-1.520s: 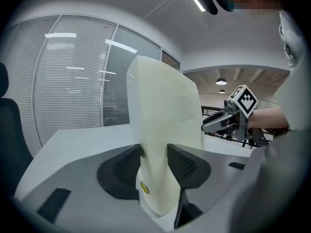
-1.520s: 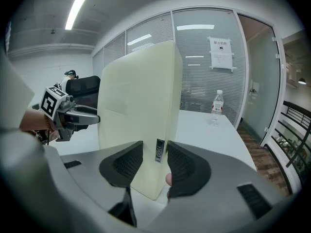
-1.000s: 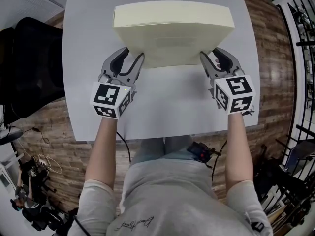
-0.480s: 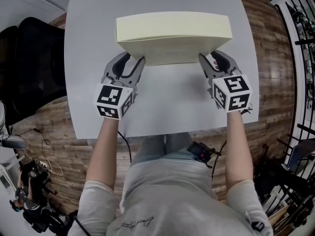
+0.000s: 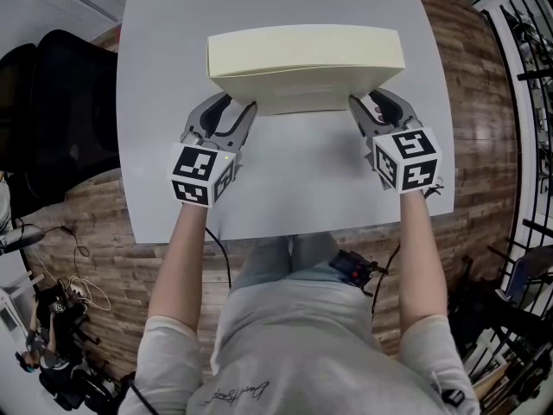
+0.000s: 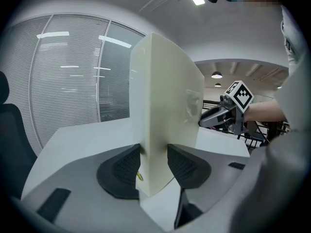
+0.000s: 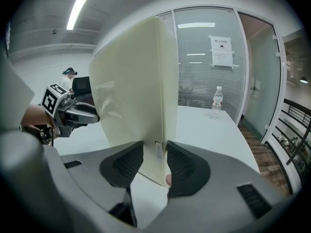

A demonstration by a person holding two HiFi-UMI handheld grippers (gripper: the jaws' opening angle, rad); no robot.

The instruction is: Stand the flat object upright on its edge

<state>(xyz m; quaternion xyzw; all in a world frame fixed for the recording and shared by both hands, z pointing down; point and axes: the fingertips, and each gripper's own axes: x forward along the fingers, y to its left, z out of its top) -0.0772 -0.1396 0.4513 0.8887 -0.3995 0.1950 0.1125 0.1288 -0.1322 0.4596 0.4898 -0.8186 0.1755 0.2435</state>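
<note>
A pale yellow box [image 5: 305, 63] is up on its long edge on the gray table [image 5: 302, 180]. It sits in the upper middle of the head view. We see its thin top side, and below that its big flat side, which faces the person. It looks close to straight up. I cannot tell if its bottom edge rests on the table.

The left gripper [image 5: 233, 108] is at the lower left corner of the box. In the left gripper view its two dark pads [image 6: 127, 166] press on both sides of the box [image 6: 165, 110], so it holds the box by that end. The jaws are only a little apart, as wide as the box is thick.

The right gripper [image 5: 366, 107] is at the lower right corner of the box. In the right gripper view its pads [image 7: 127, 165] squeeze the other end of the box [image 7: 131, 96] the same way. A small white label is on that end, just above the jaws.

Each gripper can see the other one across the box: the right gripper [image 6: 214, 120] shows at the right of the left gripper view, and the left gripper [image 7: 90, 115] shows at the left of the right gripper view.

A water bottle [image 7: 216, 102] stands far back on the table, right of the box. A black chair [image 5: 52, 119] is at the left edge of the head view.
</note>
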